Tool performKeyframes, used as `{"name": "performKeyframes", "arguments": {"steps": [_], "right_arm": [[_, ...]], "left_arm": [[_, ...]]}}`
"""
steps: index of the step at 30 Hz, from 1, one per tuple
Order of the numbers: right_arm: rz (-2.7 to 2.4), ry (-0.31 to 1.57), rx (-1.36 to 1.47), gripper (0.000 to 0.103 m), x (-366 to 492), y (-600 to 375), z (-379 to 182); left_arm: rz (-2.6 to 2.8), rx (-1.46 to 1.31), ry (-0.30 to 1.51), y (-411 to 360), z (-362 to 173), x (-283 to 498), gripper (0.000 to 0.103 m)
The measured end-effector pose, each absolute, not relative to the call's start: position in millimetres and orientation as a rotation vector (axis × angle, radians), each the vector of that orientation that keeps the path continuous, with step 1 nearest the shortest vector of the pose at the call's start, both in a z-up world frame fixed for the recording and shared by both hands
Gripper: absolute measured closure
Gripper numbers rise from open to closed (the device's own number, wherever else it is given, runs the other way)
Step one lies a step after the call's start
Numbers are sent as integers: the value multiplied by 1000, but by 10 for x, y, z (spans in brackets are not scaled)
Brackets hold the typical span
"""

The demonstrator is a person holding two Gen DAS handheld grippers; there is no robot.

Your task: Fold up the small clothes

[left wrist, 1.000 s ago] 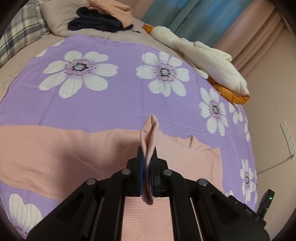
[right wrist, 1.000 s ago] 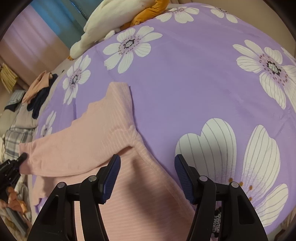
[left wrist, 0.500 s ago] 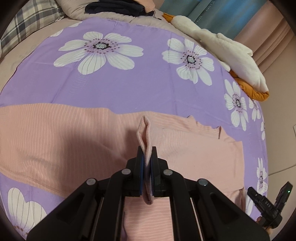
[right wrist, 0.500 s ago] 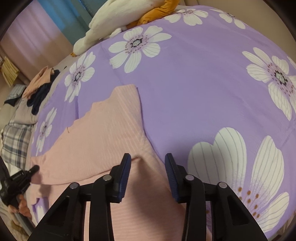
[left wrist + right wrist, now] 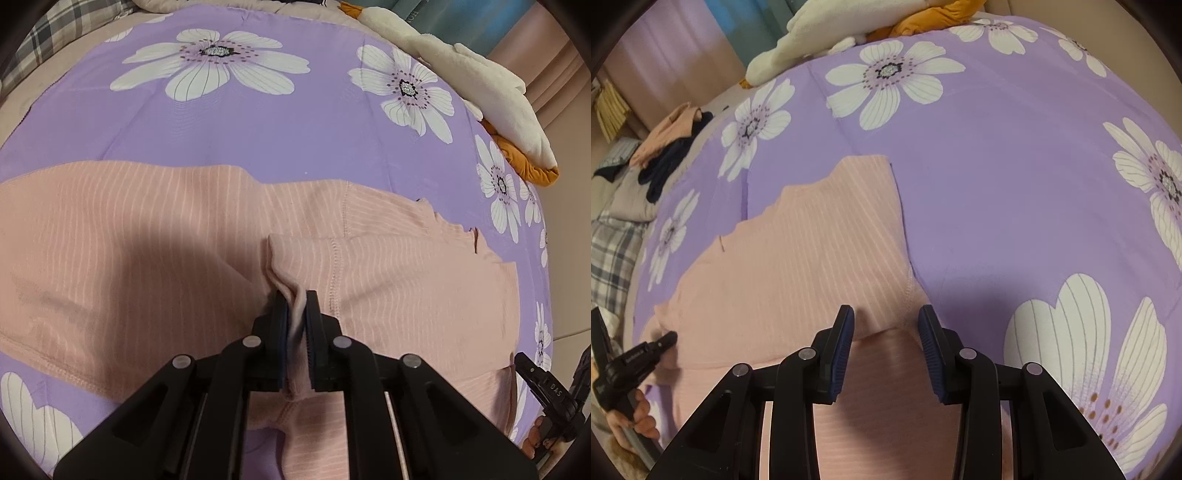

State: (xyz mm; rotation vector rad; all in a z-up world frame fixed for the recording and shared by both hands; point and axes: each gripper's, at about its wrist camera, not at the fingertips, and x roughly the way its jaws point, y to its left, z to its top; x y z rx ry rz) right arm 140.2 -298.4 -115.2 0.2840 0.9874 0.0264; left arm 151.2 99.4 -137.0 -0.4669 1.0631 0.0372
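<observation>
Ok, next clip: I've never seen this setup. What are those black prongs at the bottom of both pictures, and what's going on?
They are hand-held grippers, one in each of a person's hands, each with a fisheye camera looking along its two fingers. The left camera shows the left gripper shut on a pinch of a pink striped garment. The right camera shows the right gripper open, above the same garment. It lies on a purple flowered sheet over a bed. A white and orange plush toy rests at the sheet's edge, and a pile of dark and peach clothes lies further off.
</observation>
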Motion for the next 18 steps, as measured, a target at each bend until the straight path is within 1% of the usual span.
{"name": "performKeyframes", "arguments": {"steps": [9, 12, 15, 18], "right_arm": [[4, 1021, 251, 64, 1430, -2938, -1244], [1, 1026, 242, 64, 1441, -2936, -1258], [-6, 1028, 215, 64, 1452, -2907, -1271], [-24, 1027, 173, 64, 1461, -2849, -1277]], "left_arm": [[4, -462, 1016, 995, -1435, 1479, 91], [-13, -481, 982, 1017, -1462, 1446, 91], [-23, -434, 934, 965, -1472, 1402, 90], [-25, -447, 922, 981, -1488, 1400, 90]]}}
